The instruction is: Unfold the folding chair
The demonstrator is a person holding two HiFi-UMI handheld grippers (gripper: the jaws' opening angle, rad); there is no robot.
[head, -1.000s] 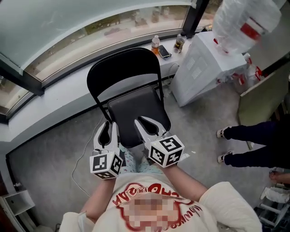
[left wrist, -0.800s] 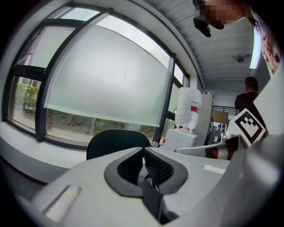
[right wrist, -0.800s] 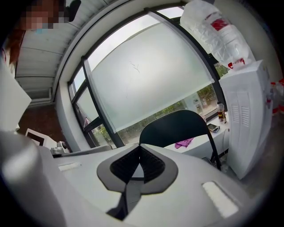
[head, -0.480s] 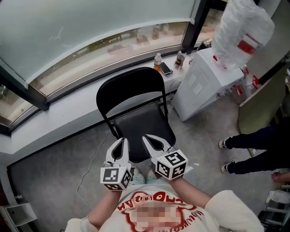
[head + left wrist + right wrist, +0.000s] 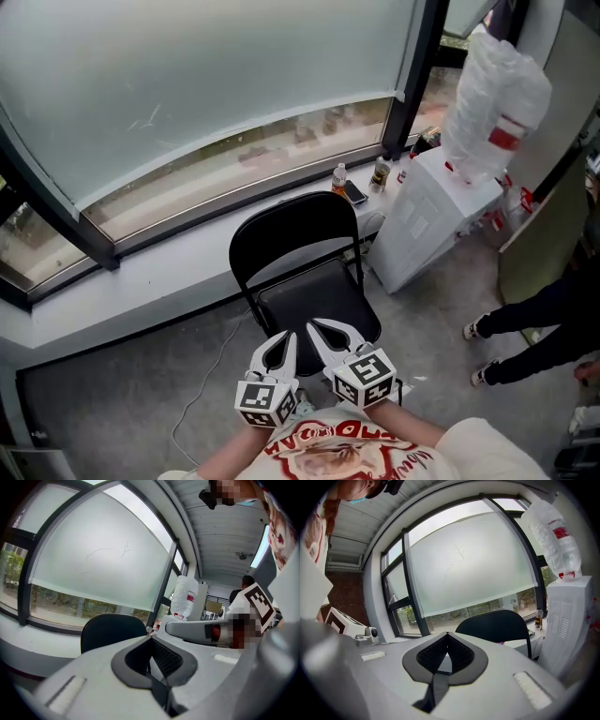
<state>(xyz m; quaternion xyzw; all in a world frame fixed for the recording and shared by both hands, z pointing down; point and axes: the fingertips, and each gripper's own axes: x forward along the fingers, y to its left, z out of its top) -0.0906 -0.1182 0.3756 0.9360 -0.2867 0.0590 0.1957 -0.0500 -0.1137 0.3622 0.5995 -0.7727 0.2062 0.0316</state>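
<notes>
Folding chair [image 5: 292, 232]: stands opened out, seat level, backrest upright, just ahead of both claws.
Left claw [image 5: 289, 337]: jaws together, empty.
Right claw [image 5: 316, 326]: jaws together, empty.
Progress: unfolding looks complete; nothing evidently left.

An office-like room: curved window wall [image 5: 216, 84], bottled water dispenser [image 5: 424, 225], bare grey floor [image 5: 131, 375].

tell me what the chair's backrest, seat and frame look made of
Backrest: smooth, even black, likely painted sheet metal or hard plastic. Seat: greyer black, probably vinyl over padding, though that is unclear. Frame: thin black tube, likely painted steel.
</notes>
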